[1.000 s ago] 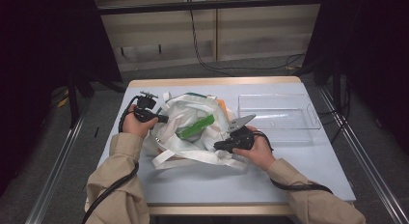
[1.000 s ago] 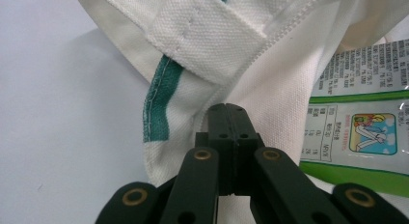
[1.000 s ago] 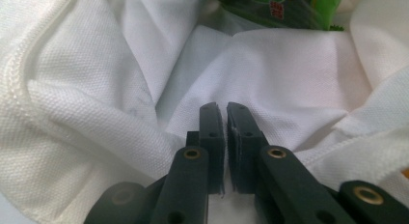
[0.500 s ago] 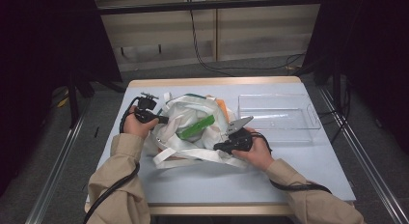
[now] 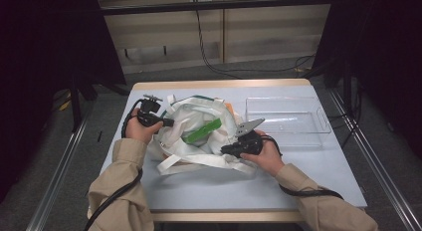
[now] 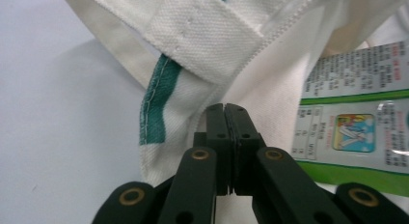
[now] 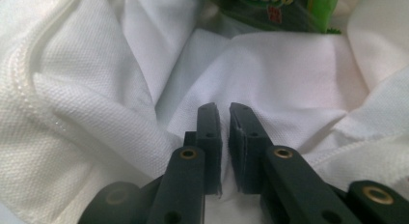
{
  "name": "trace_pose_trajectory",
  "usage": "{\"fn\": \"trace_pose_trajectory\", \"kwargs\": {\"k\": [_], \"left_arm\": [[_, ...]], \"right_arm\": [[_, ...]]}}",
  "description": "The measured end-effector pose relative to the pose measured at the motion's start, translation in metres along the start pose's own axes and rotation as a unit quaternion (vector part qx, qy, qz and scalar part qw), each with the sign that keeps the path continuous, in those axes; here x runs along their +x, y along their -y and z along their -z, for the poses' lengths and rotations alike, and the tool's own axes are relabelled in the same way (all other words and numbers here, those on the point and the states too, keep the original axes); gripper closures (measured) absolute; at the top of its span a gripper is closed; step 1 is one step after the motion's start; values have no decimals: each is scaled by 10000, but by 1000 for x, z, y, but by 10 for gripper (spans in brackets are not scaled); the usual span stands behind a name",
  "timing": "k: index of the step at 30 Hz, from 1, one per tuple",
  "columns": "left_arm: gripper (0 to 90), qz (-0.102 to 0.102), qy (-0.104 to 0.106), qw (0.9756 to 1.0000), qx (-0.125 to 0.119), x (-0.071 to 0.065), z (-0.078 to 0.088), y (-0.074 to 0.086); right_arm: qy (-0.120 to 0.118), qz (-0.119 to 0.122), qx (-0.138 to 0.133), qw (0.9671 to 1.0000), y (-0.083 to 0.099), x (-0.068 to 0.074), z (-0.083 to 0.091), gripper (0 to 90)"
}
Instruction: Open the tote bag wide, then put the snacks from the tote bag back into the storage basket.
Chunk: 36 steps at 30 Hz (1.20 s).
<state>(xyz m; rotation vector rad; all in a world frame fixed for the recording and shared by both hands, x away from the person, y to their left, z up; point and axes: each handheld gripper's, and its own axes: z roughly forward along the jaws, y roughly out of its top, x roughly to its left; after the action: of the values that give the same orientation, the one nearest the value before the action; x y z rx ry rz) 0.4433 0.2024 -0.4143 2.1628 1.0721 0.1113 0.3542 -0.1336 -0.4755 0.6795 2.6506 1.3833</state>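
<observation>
A white cloth bag [image 5: 191, 116] with a green stripe lies open on the table. A green packet [image 5: 201, 131] sits inside it. My left gripper [image 5: 168, 123] is at the bag's left rim. In the left gripper view its jaws [image 6: 224, 108] are pressed together, tips against the striped cloth [image 6: 159, 103], beside the packet's printed label [image 6: 354, 132]. My right gripper [image 5: 225, 150] is at the bag's right side. Its jaws [image 7: 222, 108] have just been opening and stand a narrow gap apart over white cloth [image 7: 270, 69], with the green packet [image 7: 270, 7] beyond.
A clear plastic tray [image 5: 286, 134] stands on the table to the right of the bag. The bag's straps [image 5: 199, 161] trail toward the front edge. Cables run from both grippers along the person's sleeves.
Both hands stay about where they were. The bag's rim has shifted slightly between them.
</observation>
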Motion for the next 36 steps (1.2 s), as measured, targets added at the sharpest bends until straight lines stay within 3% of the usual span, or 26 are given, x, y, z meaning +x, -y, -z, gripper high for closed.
{"fn": "trace_pose_trajectory", "kwargs": {"k": [7, 9, 16, 21, 33, 36], "left_arm": [[825, -223, 145, 9996, -77, -12, 12, -2], [819, -182, 172, 9996, -142, -15, 12, -1], [778, -316, 214, 9991, -167, -21, 18, 3], [757, -326, 280, 9990, -153, -24, 22, 7], [673, -269, 329, 9984, -374, -30, 26, 20], [646, -279, 307, 9987, -304, -31, 27, 23]], "right_arm": [[150, 76, -31, 9999, -11, 2, 10, 707], [160, 58, -52, 9998, -12, 2, 13, 679], [227, 149, -54, 9996, -24, 3, 21, 580], [253, 244, -39, 9994, -32, 1, 23, 520], [439, 460, -23, 9980, -49, -2, 30, 359], [470, 520, 6, 9975, -52, -3, 29, 320]]}}
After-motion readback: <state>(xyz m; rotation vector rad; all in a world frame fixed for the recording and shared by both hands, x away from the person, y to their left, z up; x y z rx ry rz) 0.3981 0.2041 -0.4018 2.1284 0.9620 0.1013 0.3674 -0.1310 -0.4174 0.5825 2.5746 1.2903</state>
